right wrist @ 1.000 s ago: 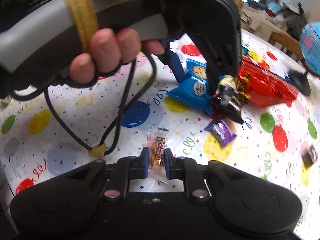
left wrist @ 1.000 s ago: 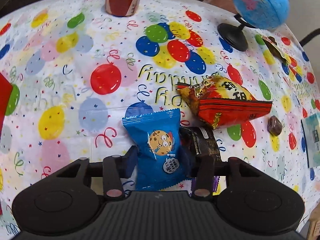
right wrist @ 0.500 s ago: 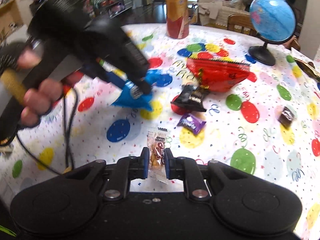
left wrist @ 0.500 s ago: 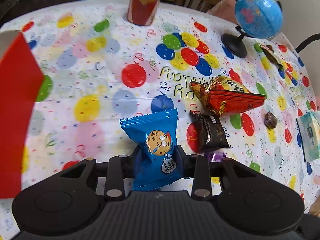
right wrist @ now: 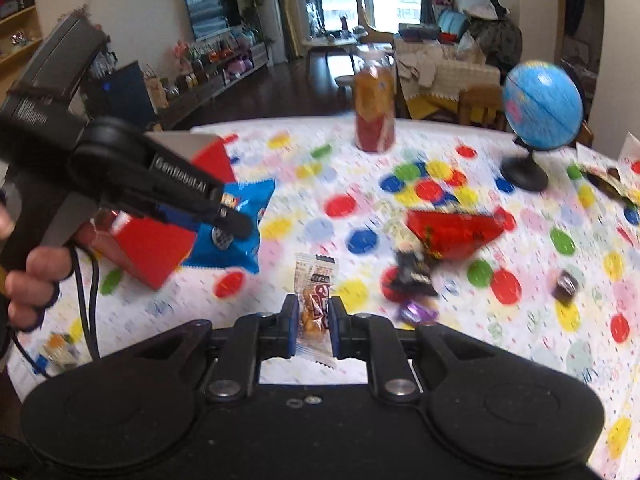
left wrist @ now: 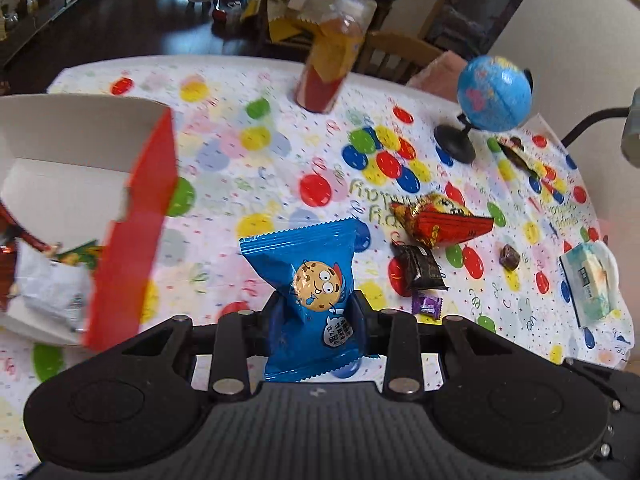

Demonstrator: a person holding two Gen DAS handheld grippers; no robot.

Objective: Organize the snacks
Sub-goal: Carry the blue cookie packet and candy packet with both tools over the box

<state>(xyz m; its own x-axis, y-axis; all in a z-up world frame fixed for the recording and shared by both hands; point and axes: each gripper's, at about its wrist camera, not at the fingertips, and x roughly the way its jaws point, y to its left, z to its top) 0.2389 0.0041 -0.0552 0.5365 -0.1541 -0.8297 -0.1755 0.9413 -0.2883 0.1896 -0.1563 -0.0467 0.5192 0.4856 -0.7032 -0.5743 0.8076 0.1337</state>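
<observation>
Both grippers have risen off the balloon-print tablecloth (left wrist: pixel 256 92) since the earlier frames. Left gripper (left wrist: pixel 316 312), its jaws just closed a little further, pinches the blue cookie packet (left wrist: pixel 308 292) in the air just right of the red box (left wrist: pixel 132 240), which has come into view. Right gripper (right wrist: pixel 315 320) is clamped tight on a small clear snack sachet (right wrist: pixel 314 300), well right of the box, nearer the red bag (right wrist: pixel 452 232).

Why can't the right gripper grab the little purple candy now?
Probably it can't yet: the right gripper is shut on a small clear snack packet, so its jaws are full. The purple candy lies uncovered on the tablecloth nearby.
</observation>
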